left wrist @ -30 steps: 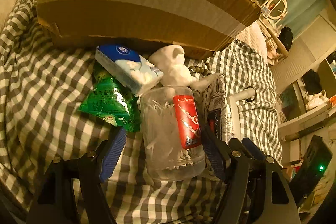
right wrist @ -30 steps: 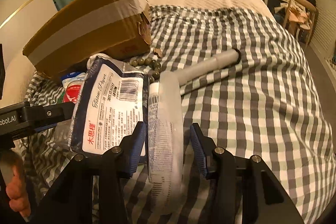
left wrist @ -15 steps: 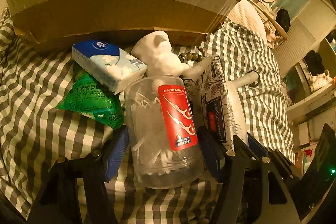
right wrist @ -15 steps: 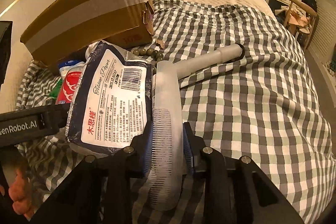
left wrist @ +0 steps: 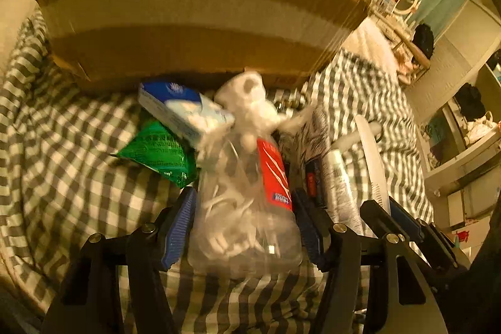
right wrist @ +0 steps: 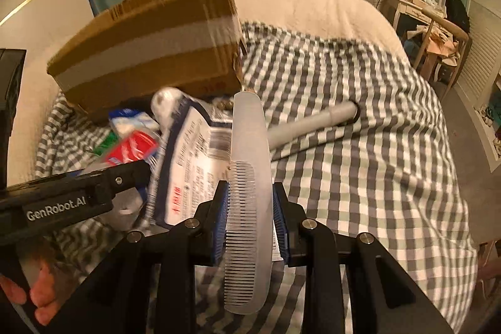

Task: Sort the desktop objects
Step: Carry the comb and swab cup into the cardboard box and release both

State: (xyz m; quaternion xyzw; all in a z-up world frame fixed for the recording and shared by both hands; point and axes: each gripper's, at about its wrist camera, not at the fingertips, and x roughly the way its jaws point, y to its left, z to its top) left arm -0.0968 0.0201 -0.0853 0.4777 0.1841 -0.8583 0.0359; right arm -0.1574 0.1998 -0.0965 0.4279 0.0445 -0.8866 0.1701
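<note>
L gripper (left wrist: 242, 224) clamped on clear jar (left wrist: 244, 208) w/ red label, blue pads touching both sides; jar holds white sticks, looks like swabs, blurred. Jar sits low over checked cloth (left wrist: 62, 177), mid of the clutter pile. R gripper (right wrist: 250, 218) clamped on comb (right wrist: 249, 177), translucent white, standing on edge, teeth facing L, spine R; comb raised off the cloth, long end pointing toward the box (right wrist: 150, 46).

Box = cardboard w/ pale tape band, at far L part of cloth, tilted. Just in front of box: tissue pack (left wrist: 184, 111) blue/white, lying on green packet (left wrist: 156, 152); white lump (left wrist: 247, 102), soft shape, can't tell what. Beads (right wrist: 225, 105) dark, near box corner, partly hidden. Big tissue pack (right wrist: 191, 165) w/ barcode, between jar and comb, leaning; touches the jar side or not, can't tell. Grey tube (right wrist: 313, 124) lies on cloth R of comb, far end dark-rimmed, near end hidden behind comb.

L gripper body w/ printed logo crosses lower L of R view; hand (right wrist: 31, 299) at bottom L corner gripping it. L view motion-blurred, fine text unreadable. Bg: green curtain, round mirror, dark screen on wall.
</note>
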